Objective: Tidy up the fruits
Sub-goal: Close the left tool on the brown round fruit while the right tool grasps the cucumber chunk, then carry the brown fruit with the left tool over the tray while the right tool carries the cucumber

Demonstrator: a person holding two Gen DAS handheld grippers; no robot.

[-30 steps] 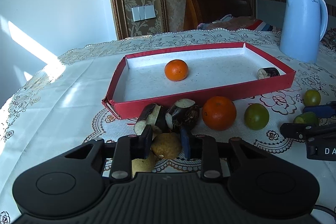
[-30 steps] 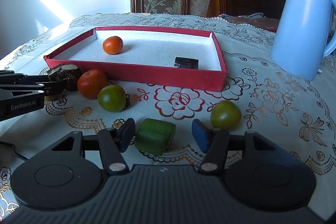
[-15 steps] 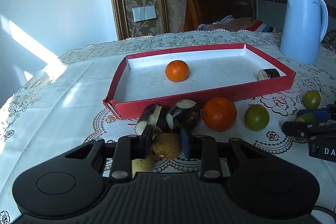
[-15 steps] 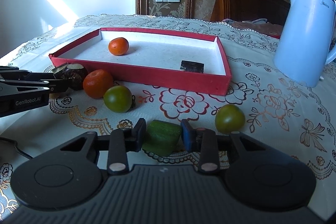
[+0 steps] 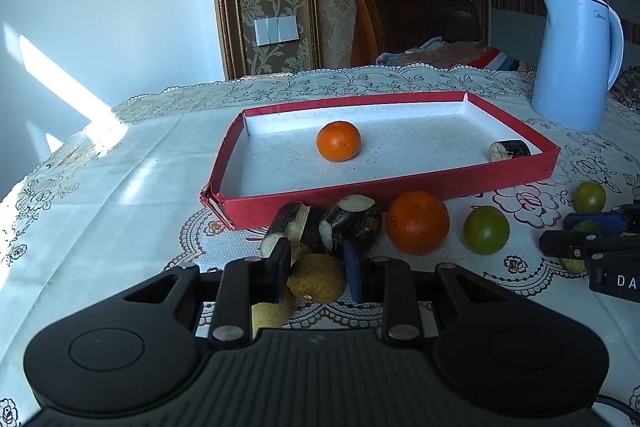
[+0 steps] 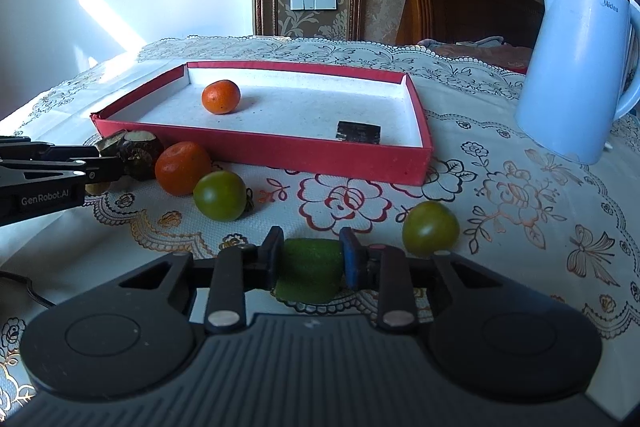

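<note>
Both grippers had a piece in hand at the front of the table [image 6: 520, 211]. The left gripper [image 5: 316, 267] had its fingers narrowed onto a small brown potato-like piece [image 5: 318, 277], while the right gripper [image 6: 310, 257] had its fingers pressed on either side of a green chunk [image 6: 310, 269] that looked to rest on the cloth. The red tray [image 5: 400, 187] lay just beyond, holding only one orange [image 5: 338, 141] and a dark cut piece [image 5: 510, 149] in its far right corner. To do the step well, each piece probably needed a straight lift, high enough to pass the tray's near wall, before being carried forward and lowered onto the bare white floor. The left hand had the tighter path: two dark cut pieces [image 5: 352, 221] sat just ahead of its fingers, touching the tray wall, and a second orange [image 5: 418, 222] lay beside them. The green tomatoes [image 6: 220, 195] near the right gripper could roll if nudged, so a clean vertical start seemed wise.
</note>
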